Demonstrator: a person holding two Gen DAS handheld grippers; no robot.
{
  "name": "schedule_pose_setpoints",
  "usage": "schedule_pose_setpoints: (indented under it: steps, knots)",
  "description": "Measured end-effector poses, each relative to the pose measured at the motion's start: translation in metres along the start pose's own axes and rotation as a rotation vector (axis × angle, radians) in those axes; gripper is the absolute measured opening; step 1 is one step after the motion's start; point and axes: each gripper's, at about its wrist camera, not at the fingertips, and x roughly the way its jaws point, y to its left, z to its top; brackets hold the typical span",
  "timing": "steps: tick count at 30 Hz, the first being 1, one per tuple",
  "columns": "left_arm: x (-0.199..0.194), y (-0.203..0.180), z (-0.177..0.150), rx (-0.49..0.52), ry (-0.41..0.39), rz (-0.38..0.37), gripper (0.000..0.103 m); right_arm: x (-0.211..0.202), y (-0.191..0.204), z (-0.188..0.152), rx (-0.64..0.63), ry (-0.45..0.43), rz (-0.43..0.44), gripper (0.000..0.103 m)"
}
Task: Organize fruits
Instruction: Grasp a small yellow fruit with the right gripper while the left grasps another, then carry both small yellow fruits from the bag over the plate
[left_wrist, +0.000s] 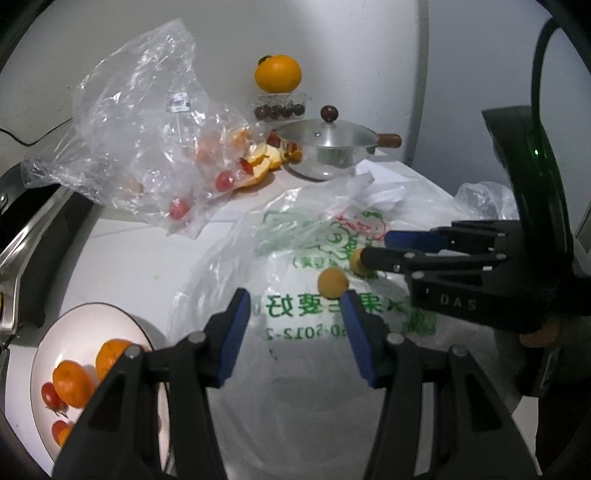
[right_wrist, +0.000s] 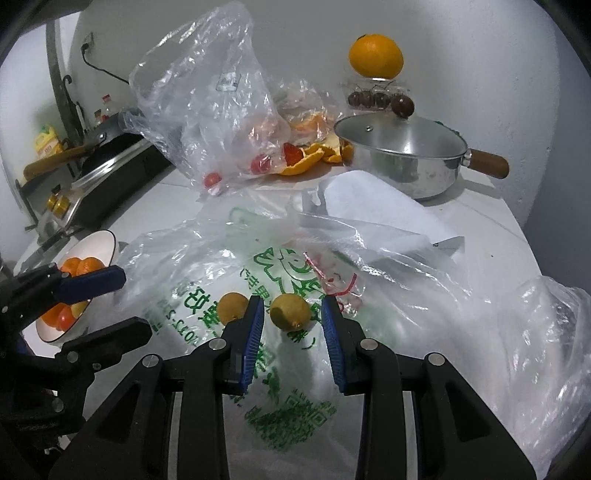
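Two small yellow-brown fruits lie on a white printed plastic bag (right_wrist: 280, 406). My right gripper (right_wrist: 293, 314) is open, its jaws on either side of one fruit (right_wrist: 290, 312) without touching it; the other fruit (right_wrist: 232, 307) sits just left of the left finger. In the left wrist view the right gripper (left_wrist: 373, 245) reaches in from the right, partly hiding one fruit (left_wrist: 356, 261); the other fruit (left_wrist: 332, 282) lies beside it. My left gripper (left_wrist: 295, 302) is open and empty above the bag. A white plate (left_wrist: 79, 321) at lower left holds tangerines and cherry tomatoes.
A clear bag (right_wrist: 207, 110) with cherry tomatoes and orange peel (right_wrist: 306, 157) lies at the back. A lidded steel pot (right_wrist: 402, 155) stands back right. An orange (right_wrist: 376, 55) rests on a clear box of dark fruit. A stove with a pan (right_wrist: 107, 147) is at left.
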Motion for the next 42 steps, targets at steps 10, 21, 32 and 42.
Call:
schedule_pose_setpoints:
  steps: [10,21,32,42]
  knots:
    - [0.017,0.006,0.005,-0.019,0.024,0.003,0.053,0.019,0.001,0.003,-0.016,0.052,-0.01,0.034]
    - [0.026,-0.005,0.008,0.014,0.052,-0.032,0.053,0.012,0.002,0.002,-0.022,0.036,0.006,0.028]
    - [0.056,-0.03,0.018,0.084,0.11,-0.05,0.052,-0.02,-0.012,-0.005,0.013,-0.03,-0.009,0.028]
    - [0.074,-0.032,0.017,0.083,0.15,-0.077,0.029,-0.021,-0.022,-0.008,0.041,-0.039,-0.008,0.028]
